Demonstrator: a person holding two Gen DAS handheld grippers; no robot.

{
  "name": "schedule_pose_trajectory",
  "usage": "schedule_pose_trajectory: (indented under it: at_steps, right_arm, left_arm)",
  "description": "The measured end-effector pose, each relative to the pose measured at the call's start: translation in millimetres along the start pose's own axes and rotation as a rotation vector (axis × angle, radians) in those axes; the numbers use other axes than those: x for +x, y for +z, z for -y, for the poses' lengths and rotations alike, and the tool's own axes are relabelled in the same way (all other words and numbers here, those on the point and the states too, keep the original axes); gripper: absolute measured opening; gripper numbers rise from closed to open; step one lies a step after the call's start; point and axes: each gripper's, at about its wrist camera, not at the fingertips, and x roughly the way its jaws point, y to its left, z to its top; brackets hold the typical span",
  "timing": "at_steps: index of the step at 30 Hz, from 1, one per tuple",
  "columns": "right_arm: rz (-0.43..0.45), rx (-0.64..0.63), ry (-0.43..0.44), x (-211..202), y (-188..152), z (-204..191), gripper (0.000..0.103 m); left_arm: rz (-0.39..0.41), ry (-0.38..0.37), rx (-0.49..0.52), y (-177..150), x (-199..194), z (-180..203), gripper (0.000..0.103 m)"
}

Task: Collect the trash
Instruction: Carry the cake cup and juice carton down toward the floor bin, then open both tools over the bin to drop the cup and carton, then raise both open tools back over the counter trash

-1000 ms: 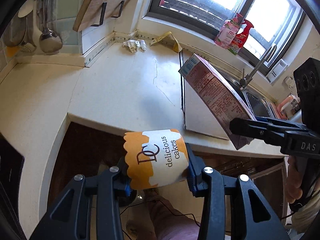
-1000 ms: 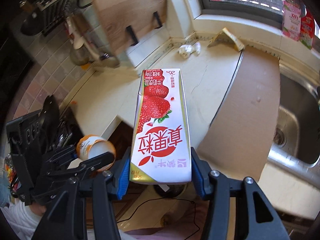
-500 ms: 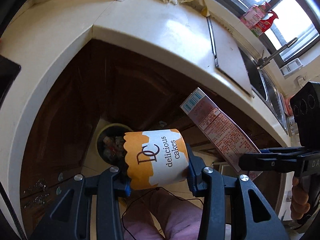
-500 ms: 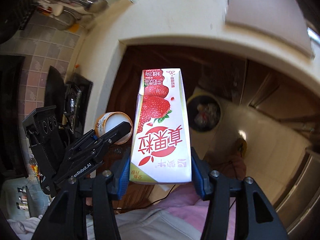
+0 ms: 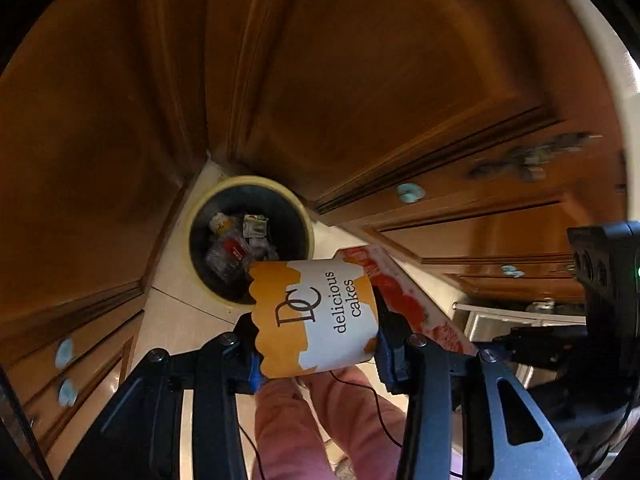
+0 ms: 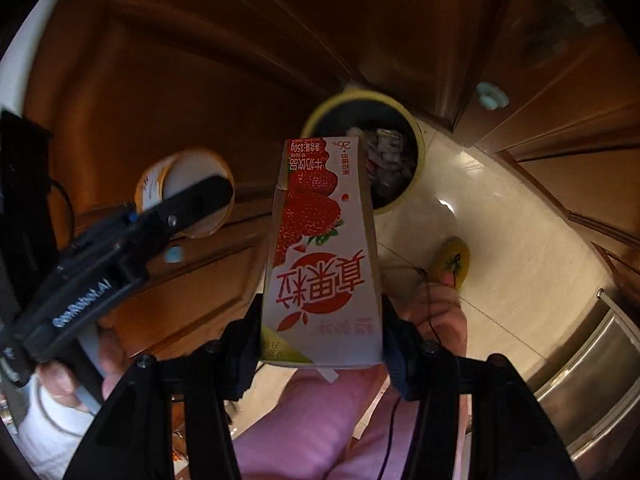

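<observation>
**Both grippers came down from the counter to the bin**

A second earlier you had both grippers up over the pale countertop by the window; that had gone, and brown cabinet doors point(image 5: 360, 80) filled both views. The trash bin point(image 5: 308, 220), barely seen half a second before, sat large at centre in the left wrist view, wrappers inside it, and at upper centre in the right wrist view. Your pink trouser legs point(image 6: 320, 420) showed at the bottom edge. Your right gripper point(image 6: 320, 344) stayed clamped on the strawberry milk carton point(image 6: 320, 260), its top overlapping the bin's rim in the picture. Your left gripper point(image 5: 316, 356) stayed clamped on the cake cup point(image 5: 316, 316), low centre, just below the bin.
</observation>
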Motion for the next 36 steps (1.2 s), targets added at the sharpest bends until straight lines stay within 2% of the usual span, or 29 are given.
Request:
schedule_pose_trajectory:
  at_steps: [4,6,11,16,21,22,23,25,36]
  right_arm:
    - [-0.020,-0.006,-0.021,36,22,13,0.053]
    - [-0.034,-0.003,-0.027,50,30,20,0.053]
    - [-0.059,0.007,-0.053,78,48,29,0.053]
    - [-0.079,0.000,-0.086,94,63,26,0.054]
    - [-0.049,-0.012,-0.092,93,80,18,0.057]
    - [-0.048,-0.010,-0.080,93,83,18,0.060]
    - [-0.045,-0.005,-0.067,93,85,17,0.069]
    - [-0.026,-0.004,-0.047,90,87,16,0.071]
    - [0.003,-0.033,-0.067,77,57,14,0.071]
  left_arm:
    - [-0.053,0.035,-0.011,11,57,-14,0.048]
    - [-0.074,0.062,-0.026,18,77,-28,0.058]
    - [-0.087,0.120,-0.057,21,99,-45,0.062]
    - [-0.076,0.149,-0.106,14,100,-68,0.063]
    - [-0.047,0.176,-0.146,5,90,-80,0.066]
    - [-0.040,0.180,-0.149,5,86,-81,0.066]
    - [-0.031,0.186,-0.153,3,83,-82,0.066]
    - [-0.024,0.193,-0.158,2,78,-83,0.066]
    - [0.020,0.213,-0.174,-8,49,-78,0.066]
